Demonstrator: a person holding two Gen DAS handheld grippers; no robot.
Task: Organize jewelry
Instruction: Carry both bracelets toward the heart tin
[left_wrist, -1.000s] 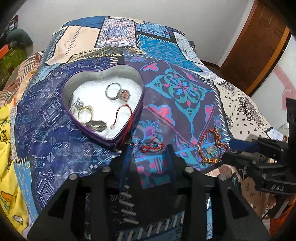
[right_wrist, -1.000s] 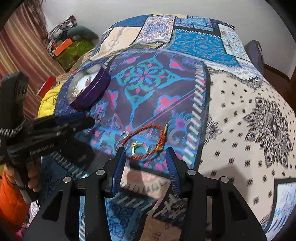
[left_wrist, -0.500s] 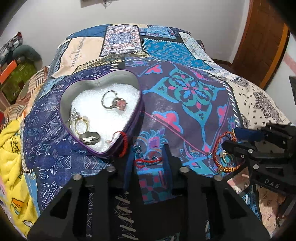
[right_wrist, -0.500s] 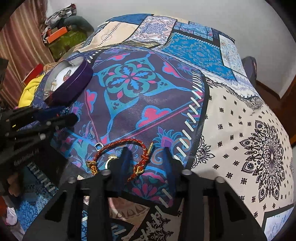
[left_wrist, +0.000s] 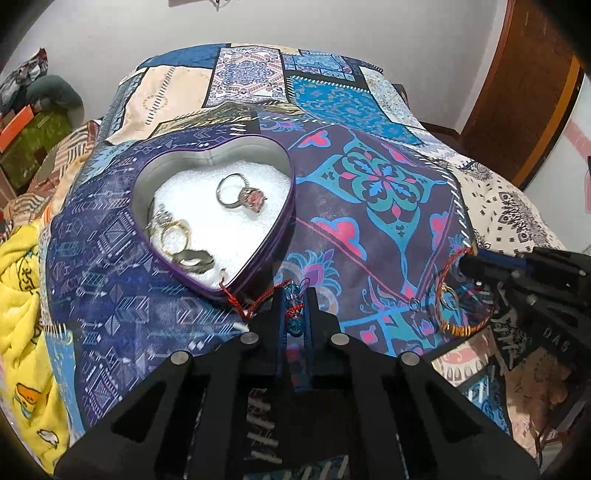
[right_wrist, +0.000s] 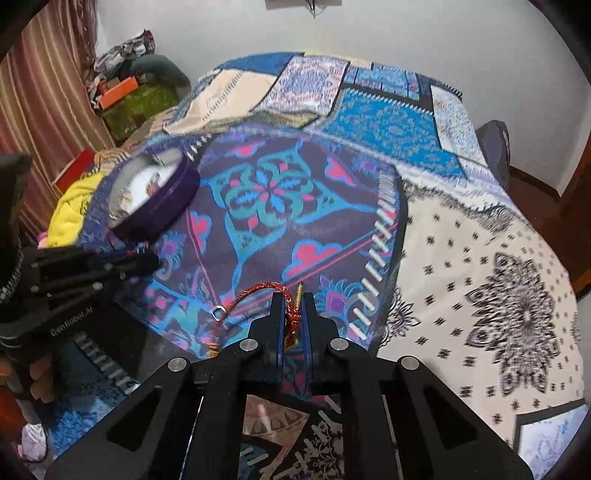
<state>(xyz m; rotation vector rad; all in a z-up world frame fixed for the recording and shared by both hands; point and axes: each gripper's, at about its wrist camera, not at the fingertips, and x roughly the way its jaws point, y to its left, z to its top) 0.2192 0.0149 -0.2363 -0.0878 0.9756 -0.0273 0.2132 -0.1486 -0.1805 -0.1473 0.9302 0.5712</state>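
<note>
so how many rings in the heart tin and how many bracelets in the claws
rings in heart tin: 3 clear (pink-stone ring, gold ring, dark grey ring)
bracelets in claws: 2 (beaded red cord, left claw; braided red-orange bracelet, right claw)
total: 5

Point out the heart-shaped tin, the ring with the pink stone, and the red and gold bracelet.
heart-shaped tin (left_wrist: 286, 221): left wrist view, on its purple right wall.
ring with the pink stone (left_wrist: 253, 196): left wrist view, on the stone.
red and gold bracelet (right_wrist: 258, 287): right wrist view, on the braided arc above the claw.
</note>
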